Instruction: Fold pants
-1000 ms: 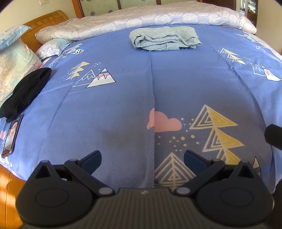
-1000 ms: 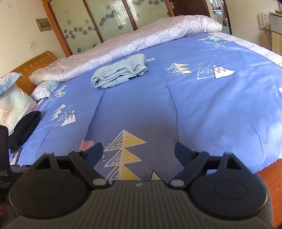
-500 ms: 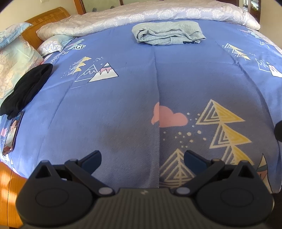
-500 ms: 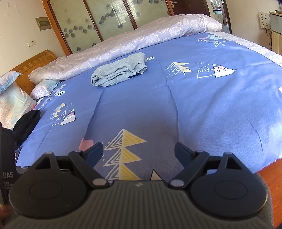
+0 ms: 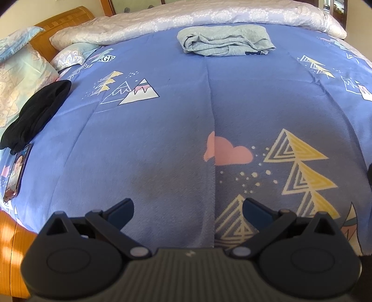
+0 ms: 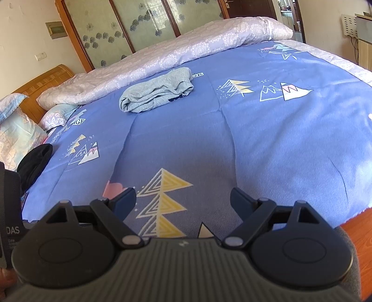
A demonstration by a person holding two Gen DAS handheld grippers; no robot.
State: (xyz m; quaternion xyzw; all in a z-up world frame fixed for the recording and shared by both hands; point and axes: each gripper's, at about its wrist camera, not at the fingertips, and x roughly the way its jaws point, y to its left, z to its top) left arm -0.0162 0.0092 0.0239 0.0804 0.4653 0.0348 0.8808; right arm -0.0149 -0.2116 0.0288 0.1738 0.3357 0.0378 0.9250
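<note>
The light grey-blue pants lie bunched in a loose heap at the far side of the blue bedspread. They also show in the right wrist view, far ahead and left of centre. My left gripper is open and empty, low over the near edge of the bed. My right gripper is open and empty, also near the front edge. Both are far from the pants.
A black garment and a phone lie at the left edge of the bed. Pillows and a wooden headboard are at the left. A rolled pale quilt runs behind the pants. The wooden bed frame shows at the near right.
The left gripper has moved forward and dipped a little, so the pants sit higher in its view. The right gripper has crept forward slightly. Both jaws stay open.
</note>
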